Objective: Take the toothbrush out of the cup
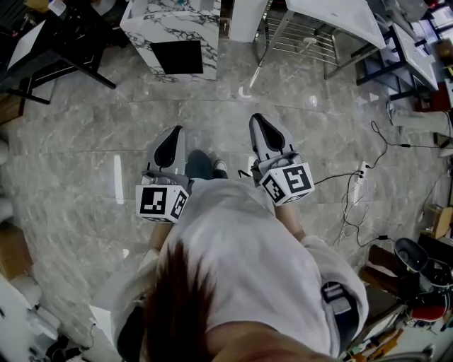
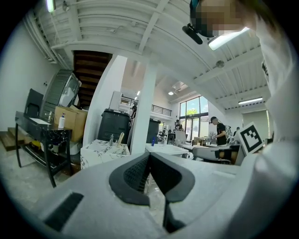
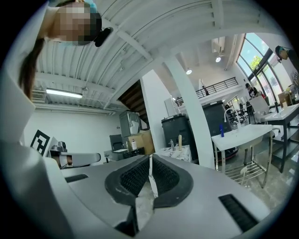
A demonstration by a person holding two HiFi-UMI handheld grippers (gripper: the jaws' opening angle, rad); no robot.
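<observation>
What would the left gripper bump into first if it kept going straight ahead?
Probably the white pillar, just right of the marble stand; nothing nearer shows, though depth is unclear.

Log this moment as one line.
left gripper: shut, empty | right gripper: shut, empty | marble stand: ahead, untouched | task: not begun

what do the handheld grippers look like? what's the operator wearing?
The left gripper and right gripper have light grey tapered shells with black ribbed pads. Each carries a white cube with black square markers. The person wears a white top.
</observation>
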